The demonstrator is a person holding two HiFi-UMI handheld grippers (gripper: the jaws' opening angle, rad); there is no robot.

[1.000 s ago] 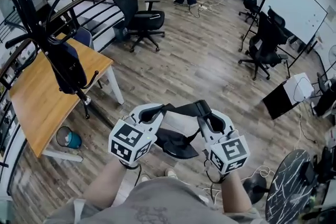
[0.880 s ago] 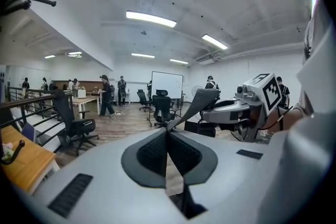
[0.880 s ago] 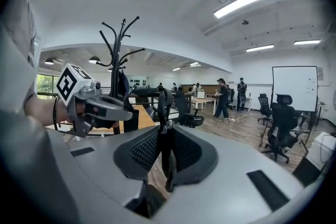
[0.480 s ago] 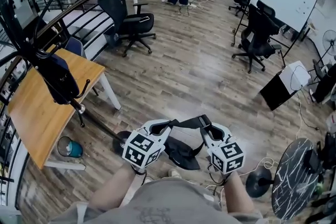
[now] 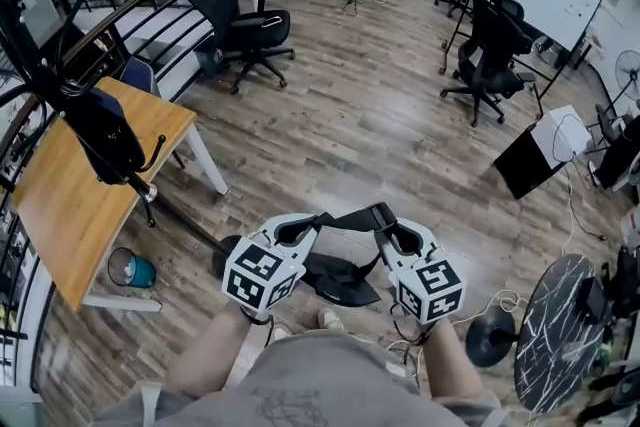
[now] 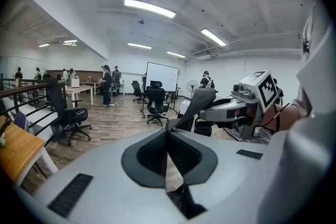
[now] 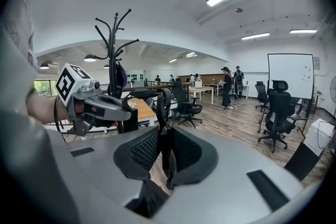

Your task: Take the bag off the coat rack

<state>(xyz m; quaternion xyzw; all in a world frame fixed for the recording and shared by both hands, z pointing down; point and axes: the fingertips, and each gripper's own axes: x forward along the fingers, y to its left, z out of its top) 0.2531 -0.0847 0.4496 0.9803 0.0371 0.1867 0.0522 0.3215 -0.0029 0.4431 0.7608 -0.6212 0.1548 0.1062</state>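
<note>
**A:** What differs from a second ago?

**B:** Not much. The coat rack (image 5: 45, 65) lies a little farther out to the left of the left fingers than it did. A dark item (image 5: 105, 140) hangs on it as before, above the wooden table (image 5: 70, 215). The grip on the bag (image 5: 335, 280) is unchanged.

**A:** Where is the bag?

**B:** Off the rack and well apart from it. It hangs below and between the two sets of fingers, over the wooden floor (image 5: 350, 115). It is black and limp. Its flat, ribbed strap (image 5: 350, 215) runs from one set of fingers to the other, and the body sags beneath.

**A:** And the fingers?

**B:** The left gripper (image 5: 305, 225) has its fingers (image 6: 147, 155) pressed fully together on a thin stretch of the strap. The right gripper (image 5: 390, 233) has its fingers (image 7: 142, 152) clamped on a thicker, folded stretch, so a narrow gap remains between them.

**A:** Any writing?

**B:** Only the black-and-white square markers on each gripper's cube. I cannot tell whether the bag bears a label.
</note>
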